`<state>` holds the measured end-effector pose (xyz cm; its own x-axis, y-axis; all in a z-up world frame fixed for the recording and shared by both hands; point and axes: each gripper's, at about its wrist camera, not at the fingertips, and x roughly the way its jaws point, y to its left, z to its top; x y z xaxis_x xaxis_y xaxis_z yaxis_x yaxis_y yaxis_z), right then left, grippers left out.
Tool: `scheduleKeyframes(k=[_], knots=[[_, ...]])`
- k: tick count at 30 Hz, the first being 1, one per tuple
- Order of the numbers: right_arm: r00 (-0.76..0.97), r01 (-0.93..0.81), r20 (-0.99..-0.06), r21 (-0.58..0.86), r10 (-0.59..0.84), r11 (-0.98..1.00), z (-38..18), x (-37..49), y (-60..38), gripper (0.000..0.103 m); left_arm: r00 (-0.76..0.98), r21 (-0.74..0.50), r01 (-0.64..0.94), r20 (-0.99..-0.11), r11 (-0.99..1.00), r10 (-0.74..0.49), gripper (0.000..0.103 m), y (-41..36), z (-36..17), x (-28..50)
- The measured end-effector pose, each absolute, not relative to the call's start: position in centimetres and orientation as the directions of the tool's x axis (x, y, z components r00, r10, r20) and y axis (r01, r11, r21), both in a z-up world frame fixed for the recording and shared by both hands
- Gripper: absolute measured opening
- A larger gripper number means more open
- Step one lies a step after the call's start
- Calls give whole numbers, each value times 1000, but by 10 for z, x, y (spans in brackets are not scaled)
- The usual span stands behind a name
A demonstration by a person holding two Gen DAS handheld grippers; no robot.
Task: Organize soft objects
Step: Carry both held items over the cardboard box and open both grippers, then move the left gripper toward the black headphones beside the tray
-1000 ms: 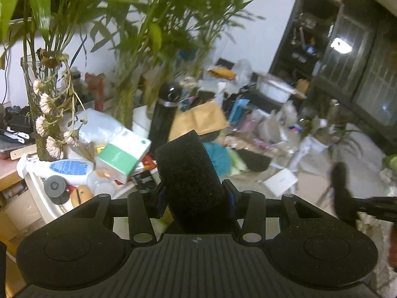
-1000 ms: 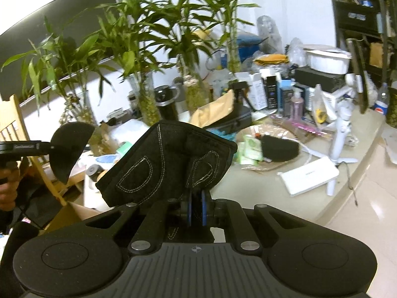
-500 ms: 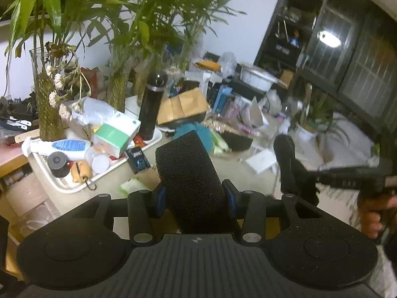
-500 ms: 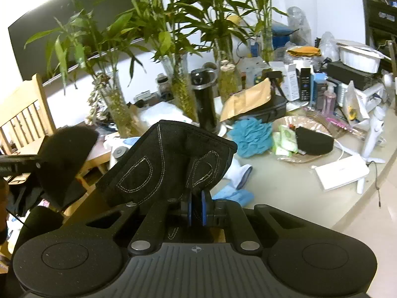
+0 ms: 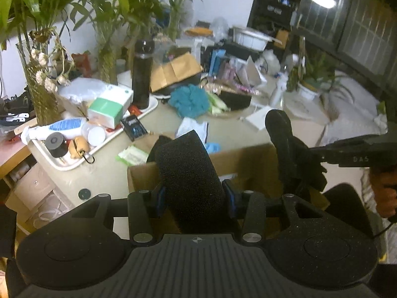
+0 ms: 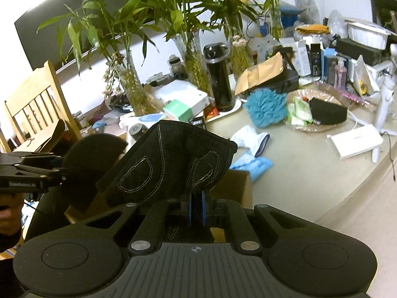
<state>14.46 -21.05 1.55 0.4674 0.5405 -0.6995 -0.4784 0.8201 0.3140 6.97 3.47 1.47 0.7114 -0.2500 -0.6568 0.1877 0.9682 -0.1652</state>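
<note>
The left gripper (image 5: pixel 193 196) is clamped on a black foam sponge (image 5: pixel 188 168) and the right gripper (image 6: pixel 196 206) is pinched nearly closed on a black stitched fabric piece (image 6: pixel 171 166), both held just above the open cardboard box (image 5: pixel 248 164) at the near edge of the tabletop (image 6: pixel 297 173). Neither item is in the box yet, so by my reading the sorting is mid-way at best. Beyond the box, a teal bath pouf (image 6: pixel 266 108), a white sock (image 6: pixel 250 137), a blue cloth (image 6: pixel 255 164) and another black sponge (image 6: pixel 327 111) lie unsorted.
</note>
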Motion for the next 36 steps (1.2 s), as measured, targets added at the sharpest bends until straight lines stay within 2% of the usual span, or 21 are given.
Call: scheduleKeyframes(k=[10, 12, 13, 14, 15, 16, 17, 19, 21, 36], knots=[[426, -488, -740, 296, 521, 821, 1, 140, -194, 12, 660, -147, 169, -717, 975, -223, 48, 24, -2, 75], [433, -491, -742, 282, 511, 824, -1, 139, -190, 24, 656, -150, 176, -719, 973, -230, 53, 22, -5, 76], [443, -492, -742, 268, 503, 828, -1, 139, -189, 35, 656, -149, 183, -717, 972, -234, 55, 22, -6, 76], [448, -496, -739, 263, 503, 828, -2, 138, -189, 50, 659, -141, 181, -718, 973, -226, 60, 21, -7, 76], [456, -497, -732, 262, 506, 827, -1, 138, -189, 60, 663, -128, 176, -718, 976, -214, 62, 19, -7, 75], [470, -497, -722, 260, 508, 828, 0, 137, -190, 79, 670, -114, 171, -715, 979, -200, 62, 19, -7, 74], [494, -495, -707, 251, 506, 832, 3, 135, -191, 92, 679, -103, 167, -709, 981, -190, 63, 19, -7, 72], [528, -492, -684, 236, 503, 838, 8, 132, -195, 101, 698, -101, 158, -692, 982, -184, 64, 21, -4, 69], [556, -480, -671, 222, 490, 849, 12, 132, -199, 103, 713, -112, 144, -677, 983, -182, 67, 23, -1, 66], [618, -426, -652, 193, 440, 884, 21, 132, -209, 103, 729, -161, 143, -650, 976, -214, 67, 29, 3, 71]])
